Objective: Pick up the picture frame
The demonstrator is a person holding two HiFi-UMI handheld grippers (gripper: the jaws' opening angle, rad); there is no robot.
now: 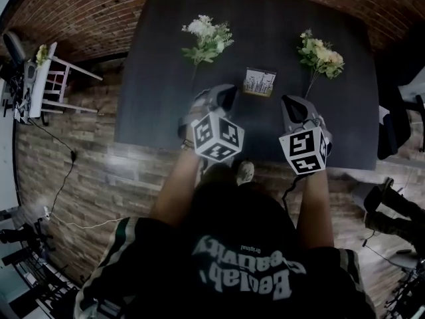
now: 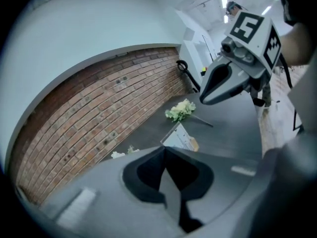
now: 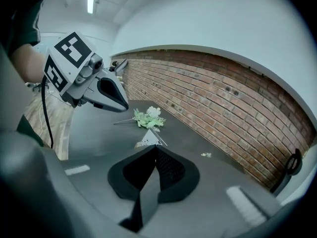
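Observation:
The picture frame (image 1: 259, 82) stands on the dark table (image 1: 159, 98) between two flower bunches; it holds a pale print of plants. My left gripper (image 1: 224, 97) hovers just left of it and a little nearer, jaws shut on nothing. At the frame's near right my right gripper (image 1: 293, 105) is also shut and empty. In the left gripper view the frame (image 2: 179, 139) shows just past the shut jaws (image 2: 165, 150). In the right gripper view the frame (image 3: 148, 139) peeks over the shut jaws (image 3: 156, 148). Neither gripper touches the frame.
A white flower bunch (image 1: 207, 38) lies at the table's far left, a cream one (image 1: 321, 57) at the far right. A brick wall (image 1: 93, 12) runs behind the table. A white chair (image 1: 46, 78) stands to the left, a dark chair (image 1: 392, 121) to the right.

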